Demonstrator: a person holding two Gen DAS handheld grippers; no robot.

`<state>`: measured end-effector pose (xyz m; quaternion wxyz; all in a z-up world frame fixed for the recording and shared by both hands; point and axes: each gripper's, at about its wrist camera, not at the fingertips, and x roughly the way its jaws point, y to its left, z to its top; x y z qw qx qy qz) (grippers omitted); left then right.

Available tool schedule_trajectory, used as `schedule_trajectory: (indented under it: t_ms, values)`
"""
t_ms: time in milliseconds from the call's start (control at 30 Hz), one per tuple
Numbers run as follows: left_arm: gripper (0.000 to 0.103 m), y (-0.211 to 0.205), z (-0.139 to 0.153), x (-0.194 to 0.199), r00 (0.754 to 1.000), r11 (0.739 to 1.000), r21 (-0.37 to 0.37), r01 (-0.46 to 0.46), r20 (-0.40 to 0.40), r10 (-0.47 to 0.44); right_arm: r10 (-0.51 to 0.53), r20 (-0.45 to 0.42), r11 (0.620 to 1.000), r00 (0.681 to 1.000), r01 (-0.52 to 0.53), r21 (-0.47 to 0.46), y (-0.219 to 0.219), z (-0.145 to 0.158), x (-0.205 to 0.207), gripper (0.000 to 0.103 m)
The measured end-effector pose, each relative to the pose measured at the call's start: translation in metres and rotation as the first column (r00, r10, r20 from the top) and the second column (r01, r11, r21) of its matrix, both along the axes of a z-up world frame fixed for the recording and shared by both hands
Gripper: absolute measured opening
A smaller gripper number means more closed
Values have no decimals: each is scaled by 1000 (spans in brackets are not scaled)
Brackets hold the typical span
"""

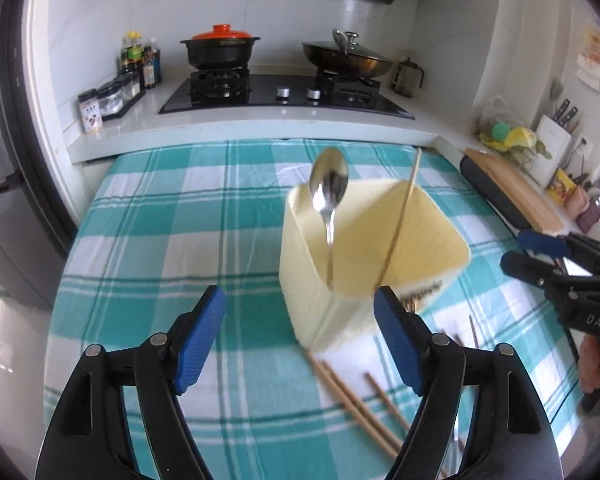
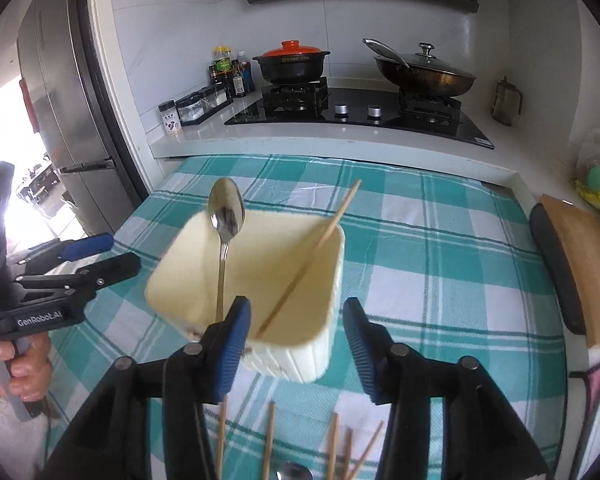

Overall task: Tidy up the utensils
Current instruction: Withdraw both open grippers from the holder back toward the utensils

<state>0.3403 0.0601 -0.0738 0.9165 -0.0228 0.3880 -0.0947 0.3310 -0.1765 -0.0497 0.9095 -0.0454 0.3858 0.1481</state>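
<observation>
Right wrist view: the right gripper [image 2: 296, 344] hangs with jaws apart, nothing between them. Just below, loose chopsticks [image 2: 269, 436] lie on the checked cloth [image 2: 440, 264] — thin, stiff, light, likely to roll, so best pinched mid-shaft. A spoon bowl [image 2: 292, 472] peeks in at the bottom edge. Beyond stands the cream holder [image 2: 324, 344], already carrying a spoon [image 2: 225, 216] — slick metal — and one chopstick [image 2: 320, 240]. At left the left gripper [image 2: 100, 258] is also spread, empty. Stove [image 2: 356, 112] behind.

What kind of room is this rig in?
A home kitchen, most likely: gas hob with a clay pot and lidded wok, condiment bottles, a fridge, and a checked tablecloth.
</observation>
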Motion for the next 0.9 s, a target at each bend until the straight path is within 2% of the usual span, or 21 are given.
schedule_trajectory:
  t_ms: [200,367,600,900]
  values:
    - [88,-16,-31,-91,999,1000,0,-16,-39,16,-88,84,990,993,96,-101,-12,-6,-100,76]
    - [88,-37,-43,-137,999,1000,9,-22,-37,23,-152,105,978,983,164,-125,-20,-12,-153,77]
    - [92,-52,-37,-170,1000,1000,-6,-13,-12,13,-217,132,963,967,234,-130,-36,-15,-200,77]
    - [94,-65,-32,-188,1000,1000,17,7,28,-7,-244,172,955,955,267,-131,-42,-8,-224,77]
